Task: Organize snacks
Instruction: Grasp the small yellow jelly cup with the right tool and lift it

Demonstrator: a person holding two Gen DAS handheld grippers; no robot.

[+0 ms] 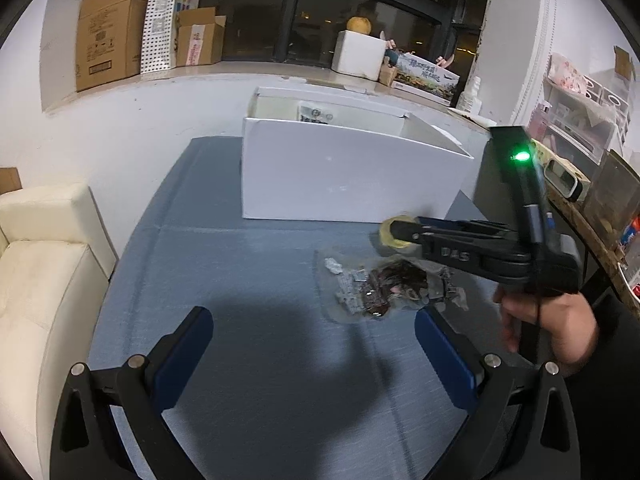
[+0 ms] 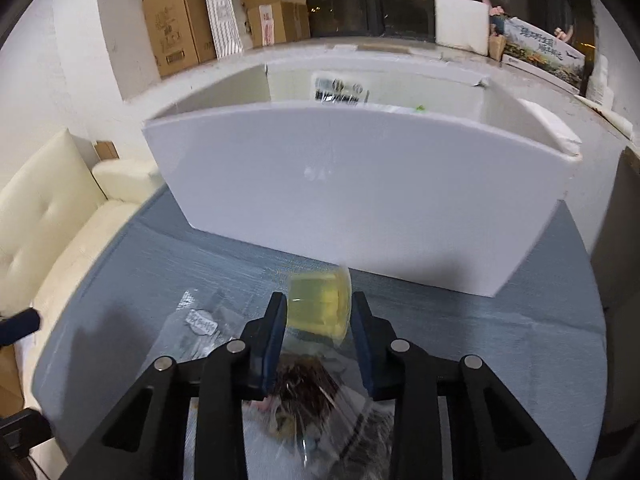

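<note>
Blue-padded fingers of the left tool [image 1: 314, 344] frame the bottom of the left wrist view, spread wide with nothing between them, hovering over the blue-grey counter [image 1: 240, 264]. Just beyond their right finger lies a clear snack bag [image 1: 384, 290] with dark contents, flat on the counter. Above the bag, the right tool [image 1: 394, 236] reaches in from the right, held by a person's hand [image 1: 548, 328], its tips pinching a small yellow jelly cup [image 1: 390, 238]. A green light [image 1: 521, 156] glows on the upright part of that tool. Behind it stands a white box [image 1: 344, 176], open at the top, with a printed packet [image 1: 316, 114] showing inside against its far wall. A cream sofa [image 1: 44, 264] sits at the left edge of the counter, and cardboard boxes [image 1: 112, 28] line the window ledge at the back.

From the right wrist view, the right tool [image 2: 319, 312] has its blue pads pressed on the jelly cup [image 2: 320, 306], which sits on its side between them, blurred and pale yellow. Under the fingers lies the snack bag [image 2: 304, 392], crinkled and partly hidden by the tool. The white box [image 2: 360, 192] fills the middle of the view, just beyond the cup, its front wall near the fingertips. The printed packet [image 2: 340, 90] leans inside at the back. The sofa [image 2: 52, 216] lies to the left.
</note>
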